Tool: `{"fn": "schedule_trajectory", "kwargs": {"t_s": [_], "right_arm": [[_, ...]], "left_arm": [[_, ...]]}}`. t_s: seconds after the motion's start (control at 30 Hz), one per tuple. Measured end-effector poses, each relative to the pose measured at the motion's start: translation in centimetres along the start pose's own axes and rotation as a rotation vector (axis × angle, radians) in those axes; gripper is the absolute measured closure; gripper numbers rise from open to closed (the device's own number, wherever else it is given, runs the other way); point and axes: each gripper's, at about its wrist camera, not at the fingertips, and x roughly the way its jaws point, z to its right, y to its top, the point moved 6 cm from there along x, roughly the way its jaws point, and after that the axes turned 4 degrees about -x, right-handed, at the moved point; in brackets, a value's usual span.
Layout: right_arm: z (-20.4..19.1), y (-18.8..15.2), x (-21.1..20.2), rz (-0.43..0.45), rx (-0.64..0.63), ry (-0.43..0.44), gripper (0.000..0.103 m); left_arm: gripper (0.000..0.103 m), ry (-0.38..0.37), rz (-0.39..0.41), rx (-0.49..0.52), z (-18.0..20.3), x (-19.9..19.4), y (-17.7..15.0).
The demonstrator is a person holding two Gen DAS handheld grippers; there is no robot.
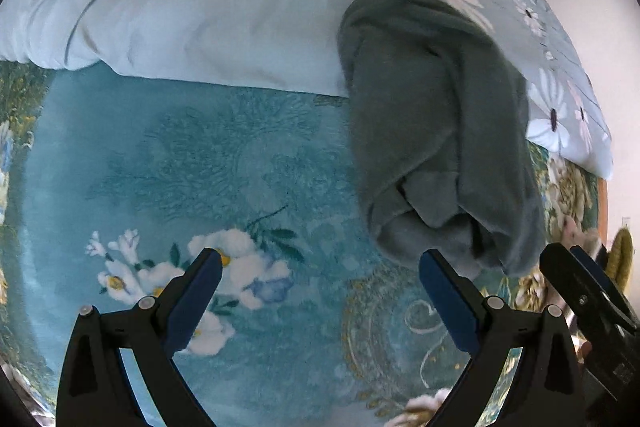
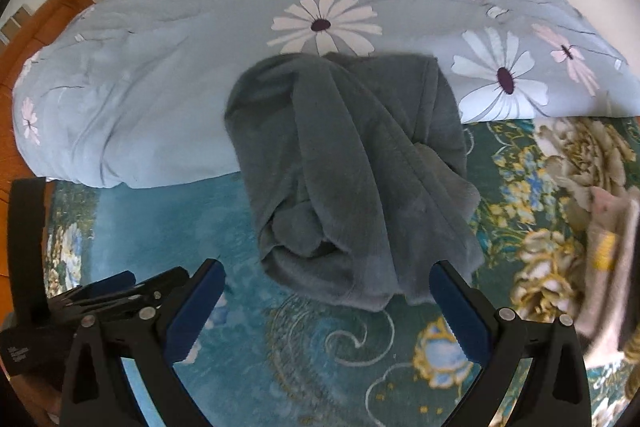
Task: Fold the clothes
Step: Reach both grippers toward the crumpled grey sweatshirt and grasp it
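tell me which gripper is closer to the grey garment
The right gripper: the bunched grey fleece garment sits centred ahead of its open jaws, while it lies off to one side of the left gripper.

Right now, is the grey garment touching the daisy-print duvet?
Touching. In the right wrist view the grey garment has its far end lying up on the daisy-print duvet, with no gap between them; both grippers are open and clear of it.
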Motion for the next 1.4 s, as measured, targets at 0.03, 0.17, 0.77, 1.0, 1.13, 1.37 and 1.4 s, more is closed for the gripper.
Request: {"fn": "schedule_trajectory", "kwargs": {"t_s": [0.03,0.17,0.77,1.0,1.13,1.37,1.4], "right_arm": [[0.1,0.2,0.7,-0.005,0.002,-0.001,0.0],[0.6,0.6,2.8,-0.025,0.013,0.016,0.0],[1.1,0.9,7.4,-0.057,0.006,-0.002,0.0],[0.9,0.9,7.9,-0.058,0.003,-0.004,0.0],[1.1,1.4,8.2,-0.063,0.006,0.0,0.0],[1.2,1.4,8.1,-0.07,0.009,0.004,0.0],[1.2,1.4,8.1,-0.069,0.009,0.004,0.0]], "left_arm": [[0.004,-0.002,-0.003,-0.005,0.0,0.4,0.2],[0.004,-0.011,-0.016,-0.023,0.1,2.1,1.2],[0.004,-0.019,-0.044,-0.044,0.9,6.3,2.4],[0.004,-0.013,-0.045,-0.037,1.0,6.3,1.8],[0.004,-0.011,-0.049,-0.041,0.8,6.3,1.1],[0.004,-0.018,-0.047,-0.038,0.7,5.7,-0.2],[0.004,-0.018,-0.047,-0.038,0.7,5.7,-0.4]]}}
